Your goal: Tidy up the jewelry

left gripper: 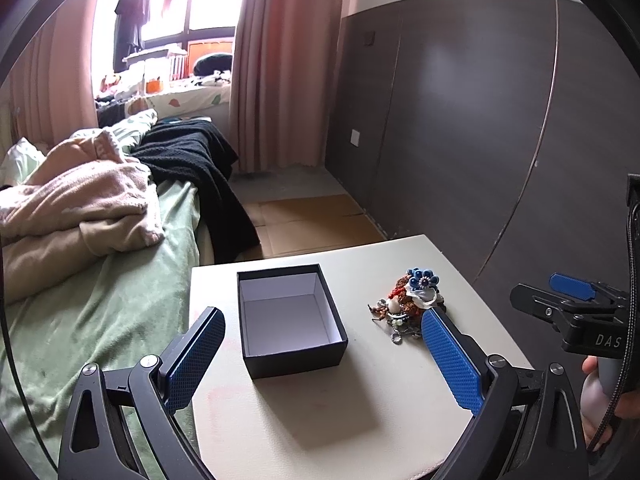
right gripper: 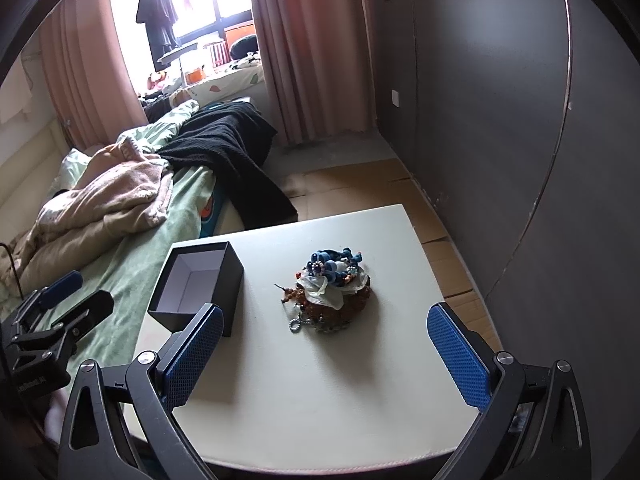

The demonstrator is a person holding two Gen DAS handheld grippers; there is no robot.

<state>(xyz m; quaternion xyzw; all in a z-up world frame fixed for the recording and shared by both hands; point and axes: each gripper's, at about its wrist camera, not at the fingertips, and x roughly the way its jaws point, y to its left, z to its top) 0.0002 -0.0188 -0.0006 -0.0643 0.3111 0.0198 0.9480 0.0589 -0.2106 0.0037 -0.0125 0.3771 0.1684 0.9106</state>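
Two pairs of tongs, left tongs (left gripper: 320, 354) and right tongs (right gripper: 326, 354), hover agape and empty over the pale counter (right gripper: 320, 392). The black box (left gripper: 290, 318) lies ahead between the left pair's fingers; the jewelry heap (right gripper: 334, 290) lies ahead between the right pair's.

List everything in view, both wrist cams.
box: 1, black outside, white inside, open and empty, left part of the table
jewelry pile: 1 heap, blue, brown, white and silver pieces, on the table right of the box
table: 1, cream, beside the bed
bed: 1, green sheet, left of the table
blankets: pink and black, heaped on the bed
curtains: pink, by the window
left gripper: 1, blue pads, open, facing the box
right gripper: 1, blue pads, open, facing the pile
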